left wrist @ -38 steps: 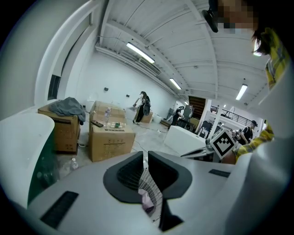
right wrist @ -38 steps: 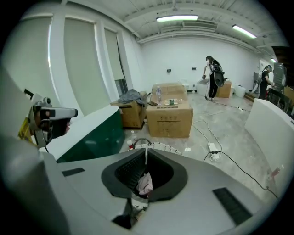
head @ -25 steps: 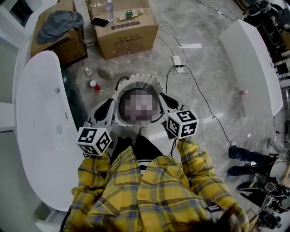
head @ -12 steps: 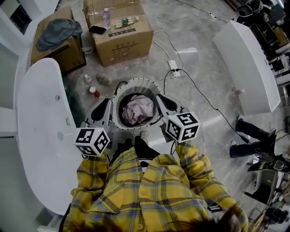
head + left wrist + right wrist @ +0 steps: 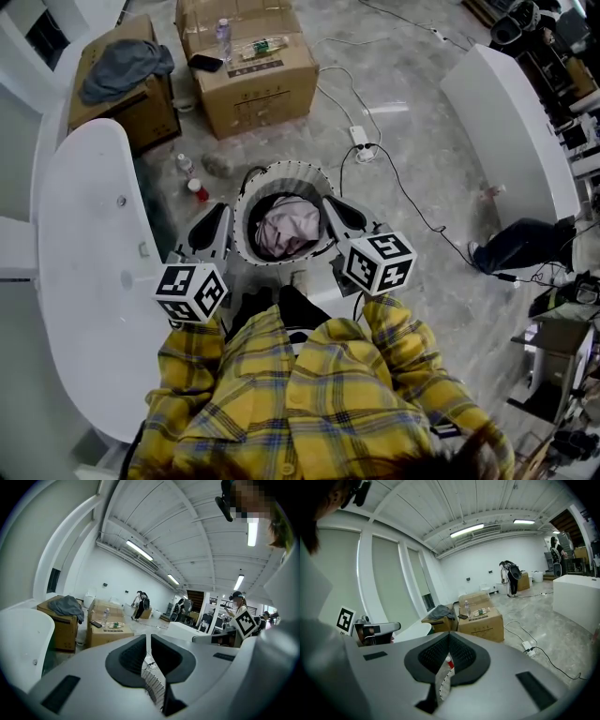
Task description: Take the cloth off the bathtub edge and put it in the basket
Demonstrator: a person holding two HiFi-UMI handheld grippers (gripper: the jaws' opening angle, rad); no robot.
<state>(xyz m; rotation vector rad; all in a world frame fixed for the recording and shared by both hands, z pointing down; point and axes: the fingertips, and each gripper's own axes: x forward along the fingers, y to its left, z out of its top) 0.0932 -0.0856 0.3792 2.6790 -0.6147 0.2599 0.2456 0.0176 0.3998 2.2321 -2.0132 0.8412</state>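
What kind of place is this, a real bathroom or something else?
Probably a big workshop or warehouse hall, not a bathroom: a white bathtub stands on a bare concrete floor, near cardboard boxes and a power strip, under long ceiling lights.

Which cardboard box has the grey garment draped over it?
The darker box beside the bathtub; the paler box next to it carries a bottle instead.
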